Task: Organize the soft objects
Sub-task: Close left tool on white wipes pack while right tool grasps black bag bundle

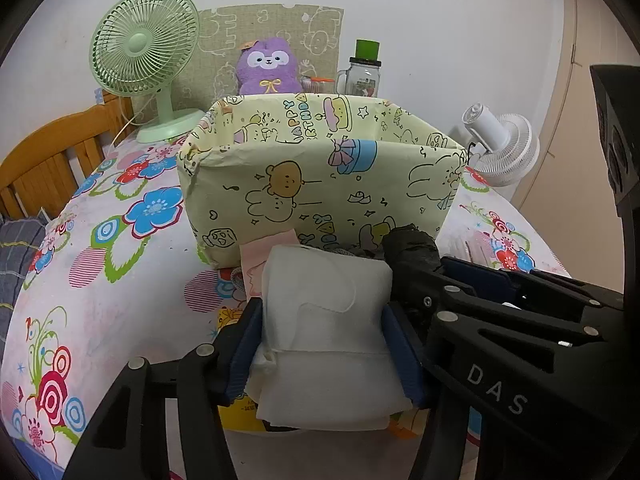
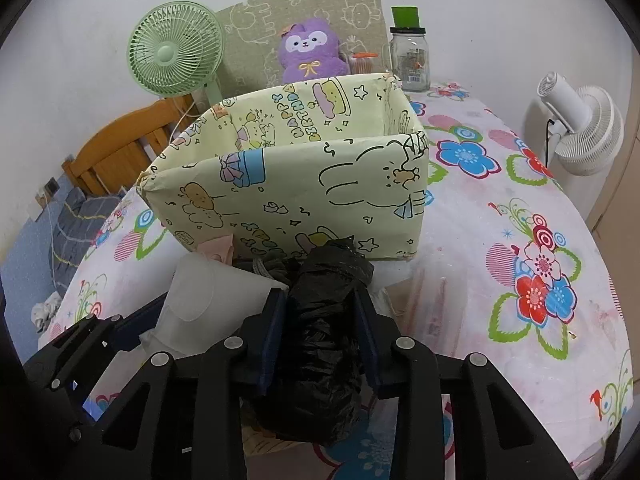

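My left gripper (image 1: 324, 344) is shut on a folded white cloth pad (image 1: 324, 320) and holds it in front of the yellow cartoon-print box (image 1: 320, 184). My right gripper (image 2: 320, 336) is shut on a crumpled black plastic bag roll (image 2: 320, 344), just right of the white pad (image 2: 200, 296). The black roll (image 1: 408, 244) and the right gripper's body also show in the left wrist view. The open box (image 2: 288, 184) stands on the flowered table a short way ahead of both grippers. A pink cloth (image 1: 260, 260) and grey items lie between the grippers and the box.
A green fan (image 1: 144, 48), a purple plush (image 1: 268, 68) and a glass jar (image 1: 360, 72) stand behind the box. A white fan (image 2: 580, 124) stands at the right. A wooden chair (image 1: 52, 152) is at the left. The flowered tablecloth (image 2: 520, 240) covers the table.
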Demonstrator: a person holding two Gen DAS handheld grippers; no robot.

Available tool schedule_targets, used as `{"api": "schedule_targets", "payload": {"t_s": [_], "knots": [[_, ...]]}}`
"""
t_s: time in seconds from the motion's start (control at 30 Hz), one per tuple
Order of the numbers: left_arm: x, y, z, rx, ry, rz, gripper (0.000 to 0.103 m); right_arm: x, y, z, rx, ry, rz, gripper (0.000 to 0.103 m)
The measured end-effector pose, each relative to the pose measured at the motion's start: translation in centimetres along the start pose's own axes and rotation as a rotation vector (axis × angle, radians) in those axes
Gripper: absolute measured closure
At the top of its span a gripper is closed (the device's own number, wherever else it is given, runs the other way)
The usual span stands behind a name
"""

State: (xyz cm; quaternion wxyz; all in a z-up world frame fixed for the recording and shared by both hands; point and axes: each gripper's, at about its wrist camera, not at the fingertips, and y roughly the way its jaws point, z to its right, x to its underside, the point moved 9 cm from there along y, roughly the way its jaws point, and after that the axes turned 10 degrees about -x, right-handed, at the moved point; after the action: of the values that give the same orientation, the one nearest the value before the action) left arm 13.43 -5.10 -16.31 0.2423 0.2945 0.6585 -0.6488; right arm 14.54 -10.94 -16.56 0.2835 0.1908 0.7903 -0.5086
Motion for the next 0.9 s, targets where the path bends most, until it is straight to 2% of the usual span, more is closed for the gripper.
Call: {"api": "schedule_targets", "payload": {"t_s": [0.13,0.47,0.9], "knots": [[0.0,-0.1,0.1,-0.001,0.000,0.001,0.042,0.0,-0.1,-0.3,-0.001,-0.004,0.004,0.072],[-0.4,-0.5,-0.2,0.003,-0.015,0.001,0.055,-0.4,-1.0,-0.4,0.013,-0.005,0.028,0.074],[-1.6,-2.3,0.0,-0.010,-0.010,0.041,0.059,-1.5,-2.9,-1.0,0.018,-0.022,0.070,0.074]]}}
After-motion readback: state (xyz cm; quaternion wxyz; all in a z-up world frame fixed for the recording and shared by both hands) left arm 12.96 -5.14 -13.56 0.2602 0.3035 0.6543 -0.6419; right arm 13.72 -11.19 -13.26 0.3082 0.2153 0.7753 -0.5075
